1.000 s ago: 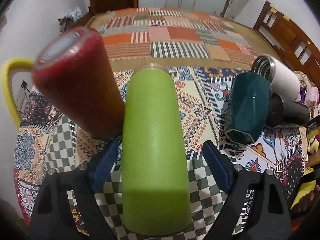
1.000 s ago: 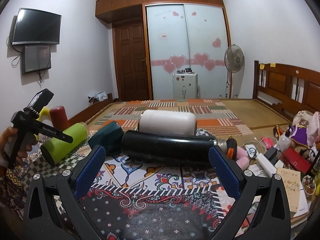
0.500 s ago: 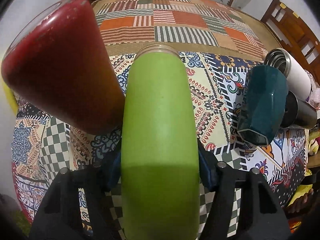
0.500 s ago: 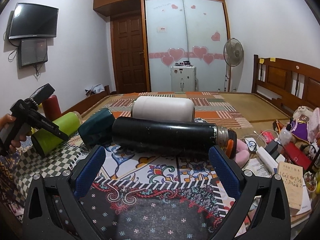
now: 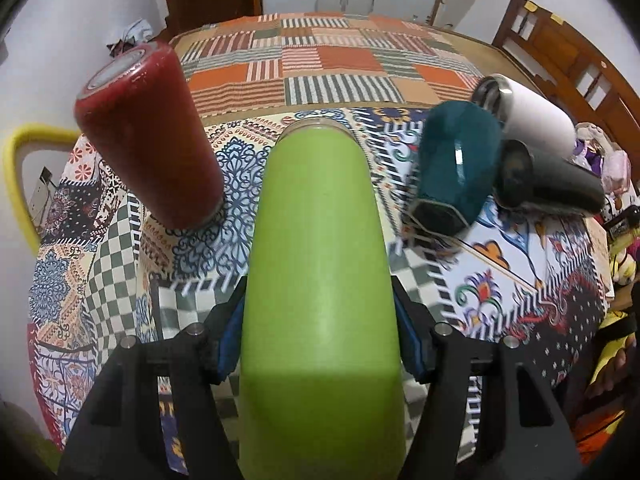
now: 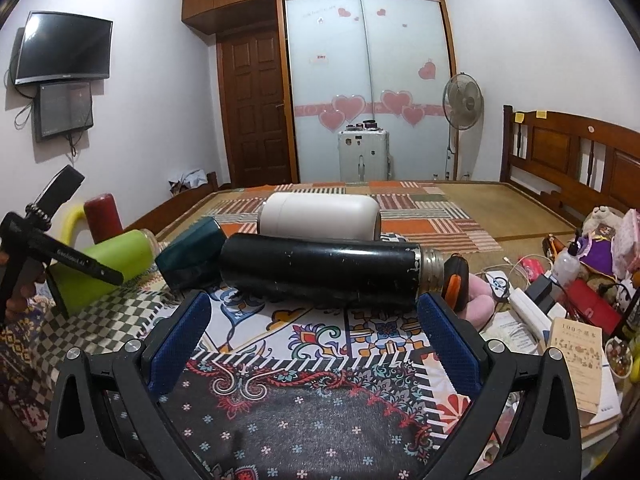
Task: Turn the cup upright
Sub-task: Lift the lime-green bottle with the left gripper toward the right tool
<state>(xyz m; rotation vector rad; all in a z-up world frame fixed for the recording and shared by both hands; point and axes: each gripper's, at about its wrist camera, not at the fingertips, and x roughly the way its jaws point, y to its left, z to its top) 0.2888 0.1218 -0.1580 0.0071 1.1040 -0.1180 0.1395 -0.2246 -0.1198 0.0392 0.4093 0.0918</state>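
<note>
A lime green cup [image 5: 320, 288] lies lengthwise between my left fingers, its clear rim pointing away from me. My left gripper [image 5: 318, 340] is shut on the cup's sides and holds it tilted, rim end higher, above the patterned tablecloth [image 5: 500, 272]. In the right wrist view the green cup [image 6: 116, 256] shows at the left, held by the left gripper [image 6: 76, 264]. My right gripper [image 6: 314, 336] is open and empty over the cloth, just in front of a black flask [image 6: 320, 272] that lies on its side.
A red cup [image 5: 148, 132] stands upside down at the left. A teal cup [image 5: 456, 168], a white flask [image 5: 528, 116] and the black flask [image 5: 552, 184] lie on their sides at the right. Books, cables and bottles [image 6: 572, 312] crowd the right edge.
My left gripper closed onto the green cup and has lifted it off the cloth, tilting its rim end upward. The right gripper stays open and has barely moved.
</note>
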